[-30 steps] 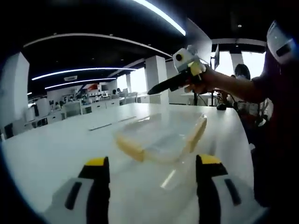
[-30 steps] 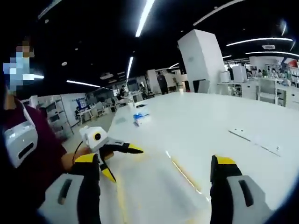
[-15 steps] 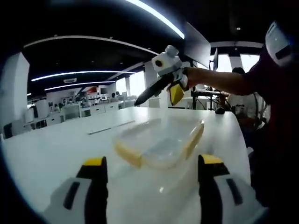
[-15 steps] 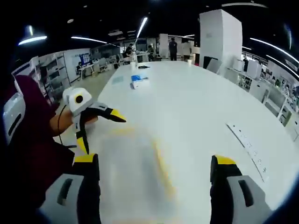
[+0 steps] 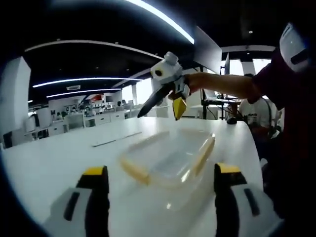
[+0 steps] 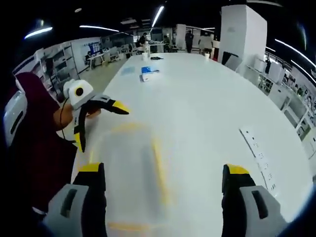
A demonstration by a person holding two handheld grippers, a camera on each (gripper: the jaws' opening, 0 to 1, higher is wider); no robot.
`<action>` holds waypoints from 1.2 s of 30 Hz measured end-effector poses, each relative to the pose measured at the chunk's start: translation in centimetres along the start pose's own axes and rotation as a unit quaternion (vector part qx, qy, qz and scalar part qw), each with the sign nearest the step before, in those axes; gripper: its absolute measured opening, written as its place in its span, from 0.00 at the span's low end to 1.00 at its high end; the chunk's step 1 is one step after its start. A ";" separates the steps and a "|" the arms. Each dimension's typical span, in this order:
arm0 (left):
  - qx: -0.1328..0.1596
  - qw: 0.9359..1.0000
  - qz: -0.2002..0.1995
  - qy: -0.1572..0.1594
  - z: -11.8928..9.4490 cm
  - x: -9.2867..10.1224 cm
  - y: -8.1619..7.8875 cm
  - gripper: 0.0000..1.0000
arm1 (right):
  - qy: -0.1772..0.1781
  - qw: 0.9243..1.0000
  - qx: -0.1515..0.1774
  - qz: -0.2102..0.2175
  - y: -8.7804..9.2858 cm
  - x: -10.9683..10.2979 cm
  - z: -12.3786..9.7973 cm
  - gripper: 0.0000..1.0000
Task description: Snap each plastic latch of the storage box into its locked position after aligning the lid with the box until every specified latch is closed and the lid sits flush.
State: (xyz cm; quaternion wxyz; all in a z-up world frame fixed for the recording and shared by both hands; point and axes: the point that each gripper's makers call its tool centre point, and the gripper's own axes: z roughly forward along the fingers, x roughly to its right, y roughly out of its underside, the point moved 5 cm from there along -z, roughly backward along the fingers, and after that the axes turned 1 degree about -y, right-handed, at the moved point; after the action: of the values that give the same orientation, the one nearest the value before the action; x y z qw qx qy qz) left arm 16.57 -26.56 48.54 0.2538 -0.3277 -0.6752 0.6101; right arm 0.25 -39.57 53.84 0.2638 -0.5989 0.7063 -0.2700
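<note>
Storage box [image 5: 168, 158] on table, both claws [image 5: 160, 102] [image 6: 94, 123] agape, hovering above

clear storage box [image 5: 168, 158], yellow latches [image 5: 134, 169], lidded

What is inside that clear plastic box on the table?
The storage box looks empty through its clear lid; only the white table shows beneath. The yellow latches hide its edges.

One clear storage box [image 5: 168, 158] on one white table [image 5: 54, 163]. Two yellow latches [image 5: 134, 170] seen along box sides (others, cannot tell). Two grippers: left gripper [image 6: 94, 123], right gripper [image 5: 163, 101]. One blue-and-white item [image 6: 147, 74] far down table.
</note>
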 end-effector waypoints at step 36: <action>-0.017 1.000 -0.012 -0.003 2.4 0.5 -1.7 0.96 | -0.177 0.958 -0.222 -0.046 2.5 -0.8 2.4 0.86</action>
State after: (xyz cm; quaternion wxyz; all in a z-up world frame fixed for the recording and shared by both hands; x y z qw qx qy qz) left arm 14.23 -27.78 49.92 0.2535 -0.3221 -0.6902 0.5963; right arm 0.29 -38.64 50.40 0.2318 -0.7123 0.6625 -0.0078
